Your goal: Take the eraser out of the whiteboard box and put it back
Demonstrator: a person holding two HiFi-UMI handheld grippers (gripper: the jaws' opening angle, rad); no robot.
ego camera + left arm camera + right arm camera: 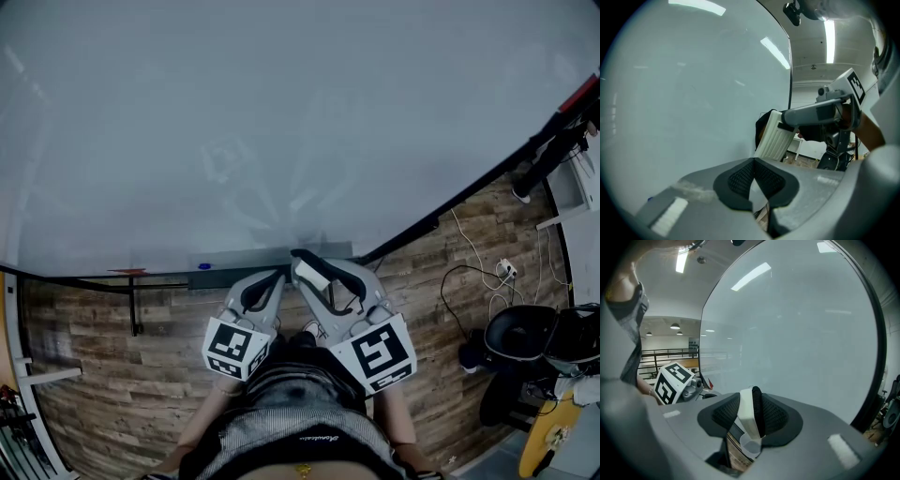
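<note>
Okay, scene: person standing at a big whiteboard (281, 112), with a gripper in each hand and a wood-plank floor (112, 375) underneath.
Right gripper (751, 401): fingers (774, 416) clenched on the eraser (745, 420), black mesh pads pressing it from both sides.
Eraser: standing on edge in that grip, white ribbed body on one side, black felt on the other. Its top end pokes up past the fingertips.
Eraser location: out of the whiteboard box (234, 259), held in the air close to the board face. In the head view it sits just in front of the box's right end.
Eraser tilt: from the left gripper view it leans, top end towards the board.
Left gripper (753, 161): fingers (740, 178) clenched tip to tip, nothing between them.
Gripper spacing: side by side and near each other, left one just left of the right, both aimed at the bottom edge of the board.
Whiteboard box: grey, long and shallow, mounted along the board's lower edge. Cannot tell what's inside.
Other: small blue item (204, 266) on the ledge just left of the box, too small to identify.
</note>
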